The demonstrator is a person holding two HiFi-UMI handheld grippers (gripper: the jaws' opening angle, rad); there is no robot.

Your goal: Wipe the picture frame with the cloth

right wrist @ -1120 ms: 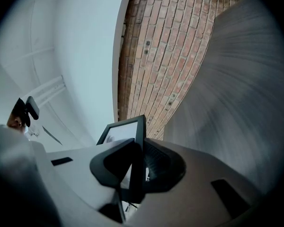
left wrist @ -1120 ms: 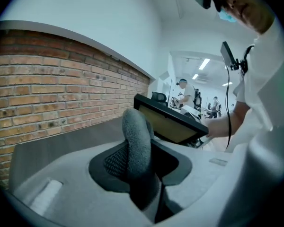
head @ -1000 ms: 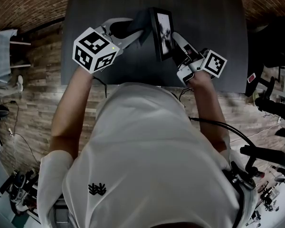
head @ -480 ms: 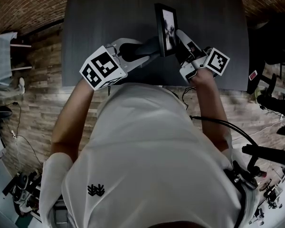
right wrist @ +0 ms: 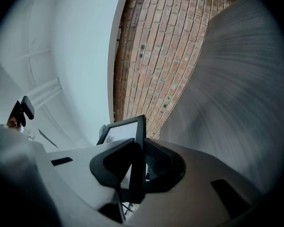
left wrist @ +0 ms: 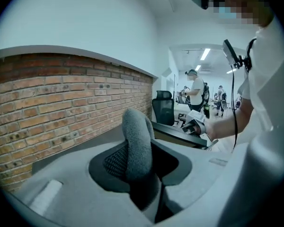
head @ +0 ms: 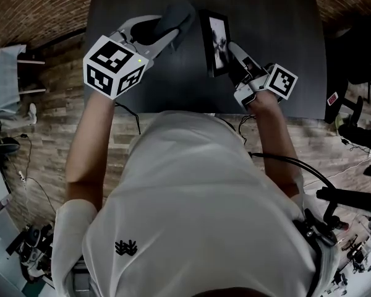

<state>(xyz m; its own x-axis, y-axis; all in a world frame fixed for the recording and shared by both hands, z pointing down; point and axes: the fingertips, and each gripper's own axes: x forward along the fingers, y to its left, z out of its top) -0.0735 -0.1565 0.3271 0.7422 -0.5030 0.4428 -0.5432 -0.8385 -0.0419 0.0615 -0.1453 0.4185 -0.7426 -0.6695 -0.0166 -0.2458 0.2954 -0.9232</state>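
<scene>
I see a black picture frame [head: 215,42] held on edge above the dark table [head: 142,85], its photo side turned right. My right gripper [head: 234,60] is shut on its near end; in the right gripper view the frame [right wrist: 128,136] stands pinched between the jaws of the right gripper [right wrist: 135,160]. My left gripper [head: 173,31] is shut on a folded grey cloth [head: 176,16], up at the frame's far left side; whether they touch I cannot tell. In the left gripper view the cloth [left wrist: 137,145] rises from the left gripper [left wrist: 139,152], and the frame [left wrist: 180,135] runs edge-on behind it.
A brick wall [left wrist: 61,108] runs along the table's far side. A black office chair [left wrist: 163,109] and several people stand beyond the table's end. Cables [head: 25,166] lie on the wooden floor at the left, and dark equipment [head: 352,129] stands at the right.
My left gripper with the cloth went down along the frame's left side toward me, then back up and away to its far end. The right gripper and the frame hardly moved.
</scene>
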